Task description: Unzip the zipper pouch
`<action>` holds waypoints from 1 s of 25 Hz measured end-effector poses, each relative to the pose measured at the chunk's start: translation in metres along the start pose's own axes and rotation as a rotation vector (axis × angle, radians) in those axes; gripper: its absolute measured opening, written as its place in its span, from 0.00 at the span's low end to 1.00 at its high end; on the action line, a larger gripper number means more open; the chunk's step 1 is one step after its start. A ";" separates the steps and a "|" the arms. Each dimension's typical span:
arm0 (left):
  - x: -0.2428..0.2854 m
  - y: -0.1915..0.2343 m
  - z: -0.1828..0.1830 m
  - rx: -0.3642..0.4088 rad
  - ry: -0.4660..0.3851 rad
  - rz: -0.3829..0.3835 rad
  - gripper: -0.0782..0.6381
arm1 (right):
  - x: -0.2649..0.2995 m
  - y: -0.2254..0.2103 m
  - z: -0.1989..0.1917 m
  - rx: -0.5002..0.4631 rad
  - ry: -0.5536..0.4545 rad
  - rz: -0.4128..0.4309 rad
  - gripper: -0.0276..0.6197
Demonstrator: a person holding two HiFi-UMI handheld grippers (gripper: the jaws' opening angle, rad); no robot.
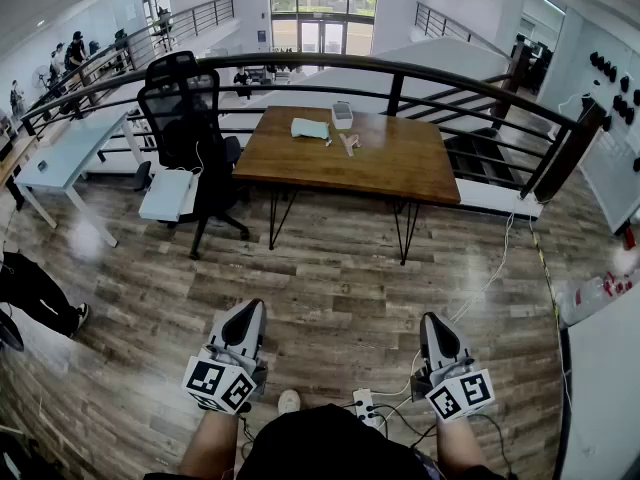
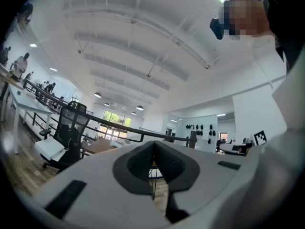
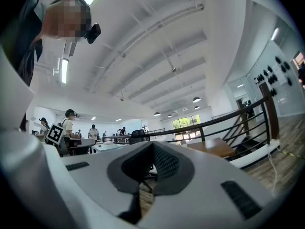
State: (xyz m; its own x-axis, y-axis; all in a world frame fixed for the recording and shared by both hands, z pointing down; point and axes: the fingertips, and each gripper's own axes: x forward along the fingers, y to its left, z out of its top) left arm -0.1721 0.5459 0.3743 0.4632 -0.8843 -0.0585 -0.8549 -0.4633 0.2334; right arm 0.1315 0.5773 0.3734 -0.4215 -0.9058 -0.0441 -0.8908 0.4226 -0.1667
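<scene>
Left claw [image 1: 249,311], right claw [image 1: 433,321]: smooth white wedges, closed.

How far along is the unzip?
Nothing looks done yet. The left gripper and right gripper are shut and empty, held low over the floor. What looks like the pouch lies on the wooden table well ahead. Left: approach, grip, unzip.
</scene>
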 end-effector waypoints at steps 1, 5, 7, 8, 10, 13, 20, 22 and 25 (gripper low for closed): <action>0.001 -0.001 0.001 -0.002 -0.005 0.000 0.13 | 0.000 -0.003 0.001 0.003 0.000 -0.001 0.03; 0.005 -0.003 0.001 -0.015 -0.015 -0.004 0.13 | 0.003 -0.010 0.000 0.011 0.000 -0.003 0.03; 0.005 -0.004 0.000 -0.021 -0.013 -0.010 0.13 | 0.004 -0.009 -0.002 0.013 0.004 -0.003 0.03; 0.005 -0.003 -0.001 -0.022 -0.010 -0.012 0.13 | 0.005 -0.008 -0.004 0.013 0.007 -0.003 0.03; 0.004 -0.002 -0.001 -0.019 -0.006 -0.015 0.13 | 0.008 -0.005 -0.007 0.016 0.013 0.000 0.03; 0.004 0.002 0.000 -0.006 0.004 -0.016 0.13 | 0.012 -0.001 -0.010 0.021 0.022 0.004 0.03; 0.005 0.030 -0.001 -0.011 0.006 -0.026 0.13 | 0.037 0.017 -0.016 0.033 0.003 -0.006 0.04; 0.007 0.040 0.000 -0.012 0.008 -0.043 0.13 | 0.047 0.024 -0.017 0.031 0.001 -0.013 0.05; 0.007 0.055 0.003 -0.013 0.017 -0.073 0.13 | 0.062 0.039 -0.017 0.032 -0.004 -0.025 0.05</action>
State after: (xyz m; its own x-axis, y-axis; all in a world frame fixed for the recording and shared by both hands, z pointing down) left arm -0.2170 0.5141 0.3837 0.5284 -0.8469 -0.0597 -0.8155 -0.5258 0.2420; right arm 0.0682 0.5384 0.3814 -0.3983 -0.9162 -0.0437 -0.8952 0.3987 -0.1994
